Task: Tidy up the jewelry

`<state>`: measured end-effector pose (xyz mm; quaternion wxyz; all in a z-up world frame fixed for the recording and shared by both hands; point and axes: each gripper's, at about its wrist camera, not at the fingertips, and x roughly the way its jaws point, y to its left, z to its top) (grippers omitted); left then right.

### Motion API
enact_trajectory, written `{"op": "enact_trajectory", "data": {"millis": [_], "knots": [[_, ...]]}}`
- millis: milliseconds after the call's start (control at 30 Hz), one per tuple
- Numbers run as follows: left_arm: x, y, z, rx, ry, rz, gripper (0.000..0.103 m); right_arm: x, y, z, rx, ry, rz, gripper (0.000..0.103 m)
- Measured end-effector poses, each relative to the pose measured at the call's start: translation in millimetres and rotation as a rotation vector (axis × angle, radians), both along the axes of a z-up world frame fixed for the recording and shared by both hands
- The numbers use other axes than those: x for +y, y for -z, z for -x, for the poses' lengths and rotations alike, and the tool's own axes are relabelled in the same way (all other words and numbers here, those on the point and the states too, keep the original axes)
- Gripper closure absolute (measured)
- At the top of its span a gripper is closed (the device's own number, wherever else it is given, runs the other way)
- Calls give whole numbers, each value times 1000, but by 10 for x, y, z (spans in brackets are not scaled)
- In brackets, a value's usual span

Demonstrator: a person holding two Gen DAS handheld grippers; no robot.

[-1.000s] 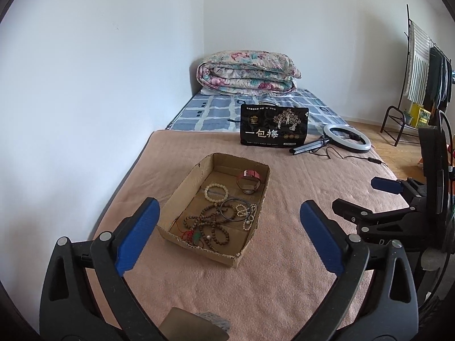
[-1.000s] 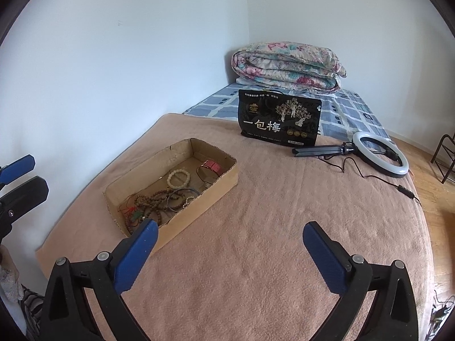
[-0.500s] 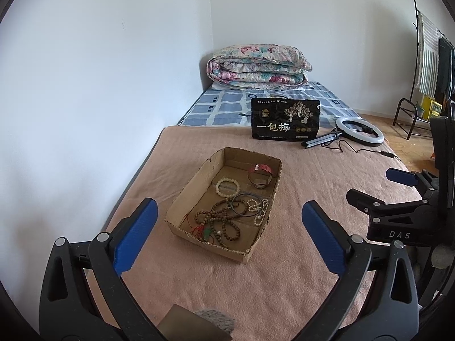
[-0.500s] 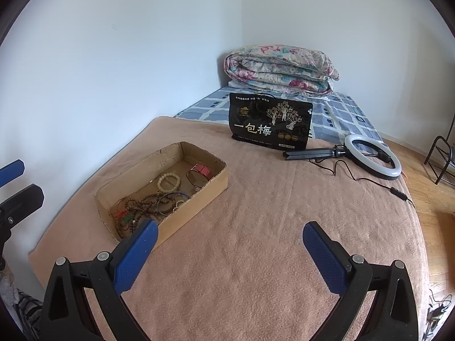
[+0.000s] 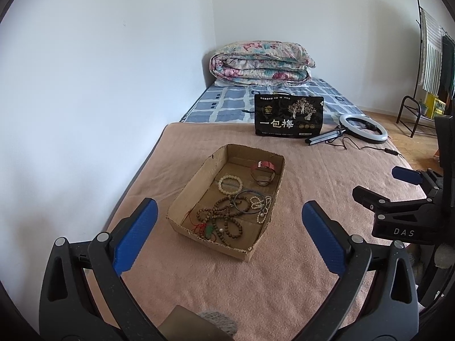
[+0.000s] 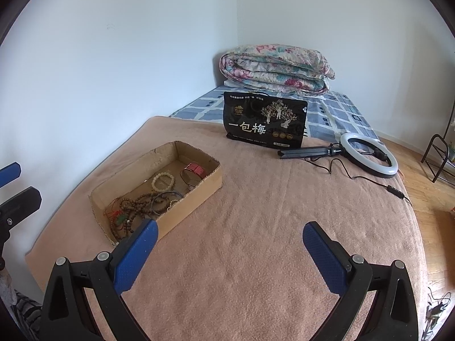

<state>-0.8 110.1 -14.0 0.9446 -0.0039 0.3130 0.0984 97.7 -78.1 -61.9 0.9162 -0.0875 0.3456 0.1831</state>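
Nearest: left gripper (image 5: 226,228) spread wide above the pink blanket (image 5: 298,182), holding nothing, blue pads (image 5: 133,236) well apart. Right gripper (image 6: 229,251) likewise spread wide and empty over the same blanket; also seen at the right edge of the left view (image 5: 398,199).

Just beyond the left gripper, well left of the right one: open cardboard box (image 5: 196,183) lying on the blanket, touched by neither gripper. Inside, at the near end, a tangle of brown beads (image 5: 224,218) with a red cord and green pendant (image 5: 209,229); beside it a dark bangle (image 5: 244,203) and white pearls (image 5: 261,204). Farther in, a cream bracelet (image 5: 230,183), then a red watch (image 5: 263,170) at the far end.

Past the box: black bag (image 5: 288,116) standing upright with white lettering, and to its right a ring light (image 5: 364,128) lying flat with its folded tripod and cable.

Farthest: checked sheet (image 5: 227,105), folded floral quilt (image 5: 260,64) in the wall corner. Clothes rack (image 5: 426,56) at far right on wooden floor.
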Motion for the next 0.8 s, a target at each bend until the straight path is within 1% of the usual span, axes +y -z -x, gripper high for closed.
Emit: {"op": "enact_trajectory", "data": {"millis": [800], "knots": [[-15, 2, -2, 1, 3, -1, 0, -63, -1, -7, 4, 4, -1, 0]]}}
